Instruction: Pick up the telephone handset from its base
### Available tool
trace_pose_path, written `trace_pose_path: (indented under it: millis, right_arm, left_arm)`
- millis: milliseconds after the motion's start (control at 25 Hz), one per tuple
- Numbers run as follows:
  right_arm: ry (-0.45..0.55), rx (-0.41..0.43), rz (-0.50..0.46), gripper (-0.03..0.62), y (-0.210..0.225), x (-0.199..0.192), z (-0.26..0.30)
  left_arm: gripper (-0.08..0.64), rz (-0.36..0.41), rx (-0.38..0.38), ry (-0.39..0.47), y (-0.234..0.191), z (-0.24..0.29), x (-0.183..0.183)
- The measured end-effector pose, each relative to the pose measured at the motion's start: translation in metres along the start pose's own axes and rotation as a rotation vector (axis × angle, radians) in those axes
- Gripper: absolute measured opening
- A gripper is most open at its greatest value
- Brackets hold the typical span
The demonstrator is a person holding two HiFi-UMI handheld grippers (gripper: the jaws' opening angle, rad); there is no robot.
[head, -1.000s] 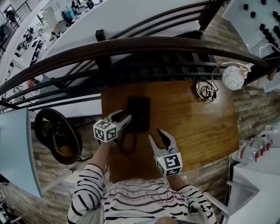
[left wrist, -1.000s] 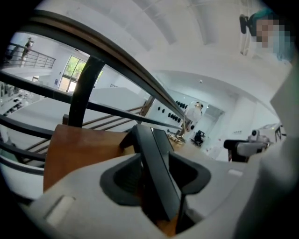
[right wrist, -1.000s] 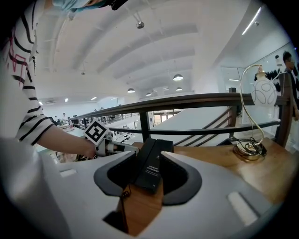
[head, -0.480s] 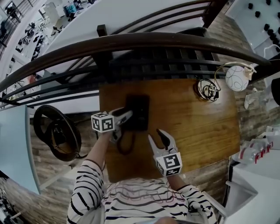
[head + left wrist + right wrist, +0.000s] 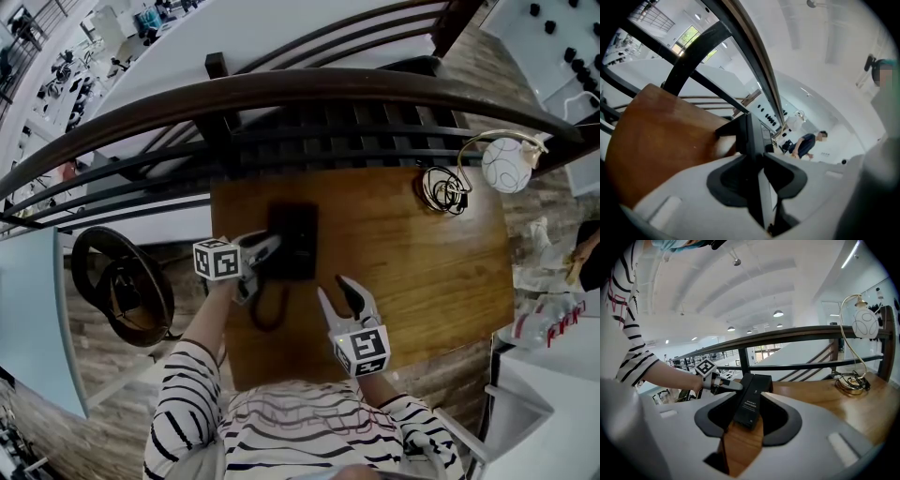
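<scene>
Pinching the telephone handset (image 5: 750,401) from the left was my left hand-held gripper (image 5: 264,255). Its jaws had just been closing, and the thin black slab stood edge-on between them with the pads against its sides. The handset lay along the left part of its black base (image 5: 306,230), which sat near the back left of the wooden worktop (image 5: 412,253). The gripper was rolled onto its side, with its marker cube out over the worktop's left edge.

My right hand-held gripper (image 5: 335,292) hovered over bare wood just beside the base's near right corner, jaws spread and nothing between them. It pointed at the near end of the phone without touching it.

The phone's dark cord (image 5: 267,314) looped across the wood toward me, just below the left gripper and between my two arms. Close behind the base ran the dark railing (image 5: 309,89), its bars crossing the whole back edge of the worktop. Well apart, at the far right corner, a coil of cable (image 5: 442,190) lay beside a lamp with a white globe (image 5: 507,166) on a curved stem. A black ring-shaped thing (image 5: 122,286) stood on the floor to the left of the worktop. Through the left gripper view, a person (image 5: 804,143) bent over in the distance.
</scene>
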State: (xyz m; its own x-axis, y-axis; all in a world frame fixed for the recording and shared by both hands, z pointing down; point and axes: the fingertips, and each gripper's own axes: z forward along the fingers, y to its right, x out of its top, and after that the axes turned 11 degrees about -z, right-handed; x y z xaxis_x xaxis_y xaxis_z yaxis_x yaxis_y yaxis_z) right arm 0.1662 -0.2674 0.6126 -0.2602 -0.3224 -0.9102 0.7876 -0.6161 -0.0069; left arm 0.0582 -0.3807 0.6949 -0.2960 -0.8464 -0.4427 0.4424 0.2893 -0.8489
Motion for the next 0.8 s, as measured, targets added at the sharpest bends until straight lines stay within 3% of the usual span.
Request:
trace_pose_path:
  millis: [800]
  right_arm:
    - [0.011,-0.008,-0.001,0.152,-0.006,0.006,-0.003]
  left_arm:
    - [0.075,-0.14,-0.1,0.026,0.013,-0.007,0.002]
